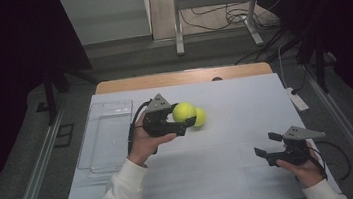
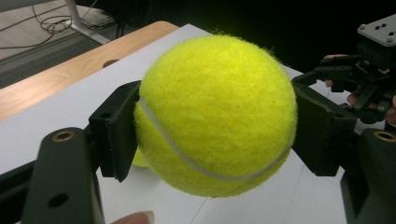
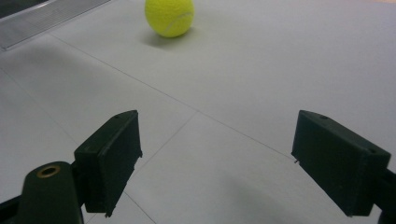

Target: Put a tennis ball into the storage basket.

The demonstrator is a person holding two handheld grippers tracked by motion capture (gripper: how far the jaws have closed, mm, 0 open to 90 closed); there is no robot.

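A yellow tennis ball (image 1: 184, 111) (image 2: 217, 114) is clamped between the black jaws of my left gripper (image 1: 185, 114) (image 2: 215, 122), held a little above the white table near its middle. A second tennis ball (image 1: 200, 117) (image 3: 169, 16) rests on the table just behind and to the right of the held one; a sliver of this second ball (image 2: 139, 159) peeks out under the left jaw. My right gripper (image 1: 265, 143) (image 3: 217, 154) stands open near the front right of the table, with nothing between its jaws. That same right gripper (image 2: 355, 79) appears farther off in the left gripper view.
A clear plastic tray (image 1: 107, 137) (image 3: 42, 18) lies on the left part of the table, beside my left hand. The white sheet (image 1: 234, 178) covers the table, with a wooden edge (image 1: 182, 77) at the back. Cables and a metal stand occupy the floor beyond.
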